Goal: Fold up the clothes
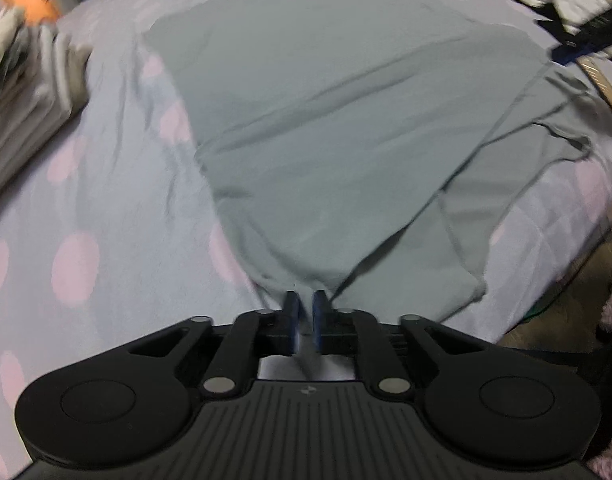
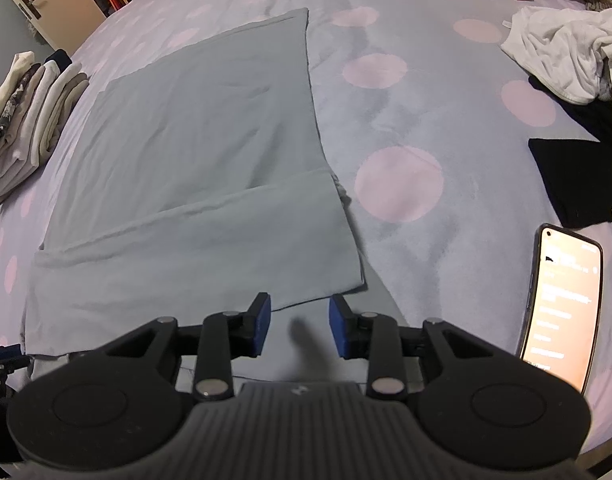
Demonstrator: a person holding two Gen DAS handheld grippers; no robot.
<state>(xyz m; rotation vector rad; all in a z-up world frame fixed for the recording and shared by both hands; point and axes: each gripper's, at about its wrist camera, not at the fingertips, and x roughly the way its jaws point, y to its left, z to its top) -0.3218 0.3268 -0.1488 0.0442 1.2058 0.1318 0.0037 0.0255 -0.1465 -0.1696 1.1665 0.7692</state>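
Left claw [image 1: 304, 312] is clenched on the grey shirt's [image 1: 326, 120] lifted edge; right claw [image 2: 300, 318] hangs released over it. Only the right view shows a phone [image 2: 562, 304] at the bed's [image 2: 406, 120] near edge.

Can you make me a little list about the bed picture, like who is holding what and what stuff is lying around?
surface: bed cover with pink dots
garment: grey shirt, partly folded, lying on the cover
left gripper: jaws shut on a bunched bit of the grey shirt
right gripper: jaws open, just above the shirt's near edge, holding nothing
folded stack: left of the shirt
phone: screen lit, on the cover at right
unfolded pile: white clothes, far right
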